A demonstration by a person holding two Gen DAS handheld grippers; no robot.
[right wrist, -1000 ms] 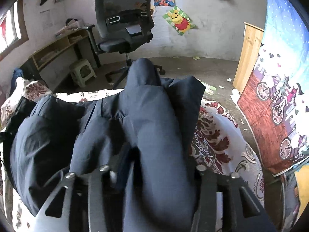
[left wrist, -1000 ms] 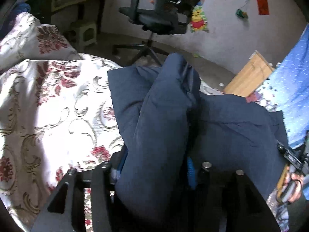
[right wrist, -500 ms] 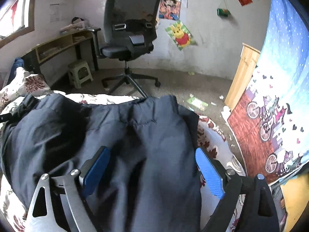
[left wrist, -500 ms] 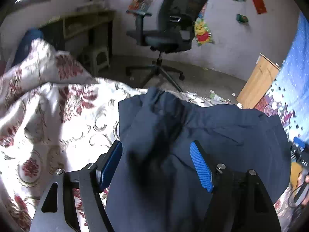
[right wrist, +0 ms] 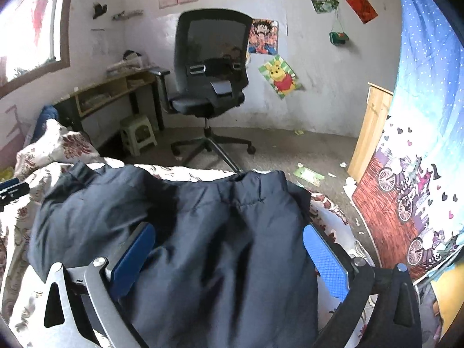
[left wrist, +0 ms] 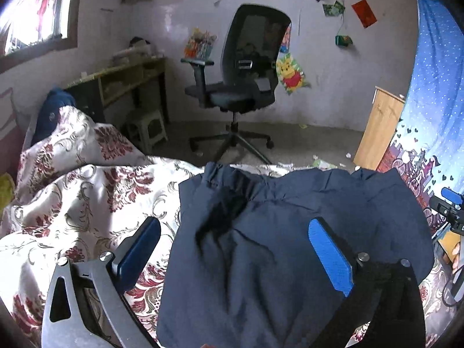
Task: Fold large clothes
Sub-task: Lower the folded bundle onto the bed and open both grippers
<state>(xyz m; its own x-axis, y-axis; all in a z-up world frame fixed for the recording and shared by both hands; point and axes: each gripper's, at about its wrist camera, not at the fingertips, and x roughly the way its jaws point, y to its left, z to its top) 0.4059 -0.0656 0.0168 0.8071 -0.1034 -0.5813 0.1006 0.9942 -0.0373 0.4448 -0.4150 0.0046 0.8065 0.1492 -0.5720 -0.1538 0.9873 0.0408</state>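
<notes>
A large dark navy garment (left wrist: 290,232) lies in a folded heap on a bed with a white and red floral cover (left wrist: 72,203). My left gripper (left wrist: 235,249) is open and empty, its blue pads spread wide above the garment's left part. My right gripper (right wrist: 229,249) is also open and empty, above the garment's (right wrist: 217,232) right part. The garment's far edge, with a gathered hem, faces the room. The other gripper's tip shows at the right edge of the left wrist view (left wrist: 448,206) and at the left edge of the right wrist view (right wrist: 11,190).
A black office chair (right wrist: 208,87) stands on the floor beyond the bed. A wooden desk (right wrist: 113,92) and a small green stool (right wrist: 137,133) are at the left wall. A wooden board (right wrist: 369,133) and a blue patterned curtain (right wrist: 420,145) are at the right.
Both grippers let go of the garment, opened wide and drew back and up. The raised fabric dropped onto the bed into a flatter folded heap.
</notes>
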